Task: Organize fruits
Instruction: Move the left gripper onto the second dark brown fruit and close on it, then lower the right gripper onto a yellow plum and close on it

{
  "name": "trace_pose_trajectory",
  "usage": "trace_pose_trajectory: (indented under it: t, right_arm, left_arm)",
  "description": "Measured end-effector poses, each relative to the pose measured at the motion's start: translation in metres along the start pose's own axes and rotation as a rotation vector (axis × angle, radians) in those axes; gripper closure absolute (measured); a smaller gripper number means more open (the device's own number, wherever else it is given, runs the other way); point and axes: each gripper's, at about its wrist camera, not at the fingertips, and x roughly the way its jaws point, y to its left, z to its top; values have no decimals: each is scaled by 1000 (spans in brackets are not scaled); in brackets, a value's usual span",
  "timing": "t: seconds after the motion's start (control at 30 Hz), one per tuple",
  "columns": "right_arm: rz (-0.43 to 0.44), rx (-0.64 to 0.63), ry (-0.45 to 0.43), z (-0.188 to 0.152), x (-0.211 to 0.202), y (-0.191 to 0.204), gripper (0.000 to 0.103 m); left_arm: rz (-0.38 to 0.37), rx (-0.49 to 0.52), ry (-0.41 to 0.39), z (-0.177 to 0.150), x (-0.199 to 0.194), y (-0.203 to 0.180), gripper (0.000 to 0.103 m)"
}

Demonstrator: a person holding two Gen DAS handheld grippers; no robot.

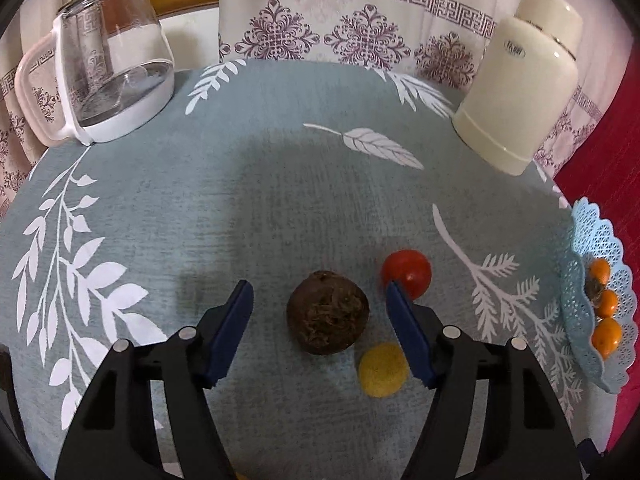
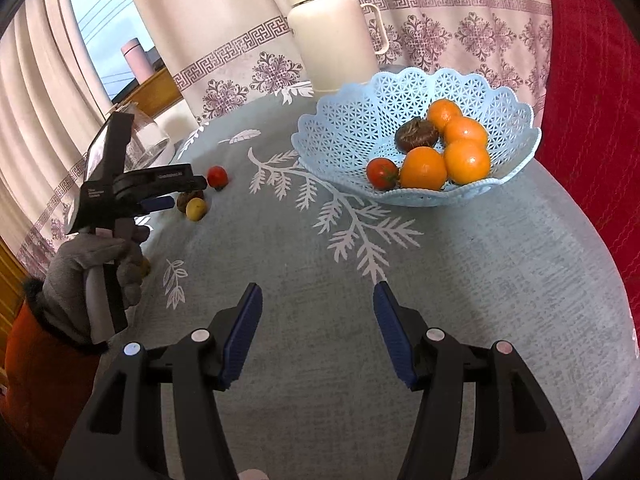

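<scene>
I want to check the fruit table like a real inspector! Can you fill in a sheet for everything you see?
Surface: round table with a blue-grey leaf-print cloth.
Job's things: brown fruit, red tomato and small yellow fruit loose; blue lace basket holds four oranges, a tomato and a brown fruit.
Clutter: glass kettle, cream flask.
Grippers: left claw open around the brown fruit, pads not touching; right claw open, empty.
Cables: nothing seen.
Surroundings: patterned curtain, red cushion.

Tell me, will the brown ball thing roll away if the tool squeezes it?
Maybe. The brown fruit looks round, so it could roll on the flat tablecloth. Its rough, fibrous skin probably grips well. The left tool straddles it, not touching.
</scene>
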Motion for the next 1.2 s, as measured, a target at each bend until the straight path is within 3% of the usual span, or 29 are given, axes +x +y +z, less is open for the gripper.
trace_pose_trajectory:
  t: [0.03,0.17,0.23,0.5,0.67,0.97,1.2]
  right_arm:
    - [0,1,1,0,1,0,45]
    - [-2,3,6,0,2,-1,45]
    - [-3,2,9,-1,3,-1,45]
    - [-12,-20,15,2,6,4,45]
    - [2,-58,24,10,11,18,45]
    - [75,-168,101,32,49,64,45]
    - [116,-244,108,54,83,107,45]
  left_arm:
    - [1,2,5,0,2,0,43]
    - [18,14,0,-1,4,-2,50]
    - [2,17,-8,-1,3,-2,60]
    - [-41,-24,-47,-5,-13,9,60]
    - [-50,-64,-127,-6,-39,30,60]
    - [-2,-155,-252,-5,-74,71,60]
    - [42,-205,-274,-6,-77,92,60]
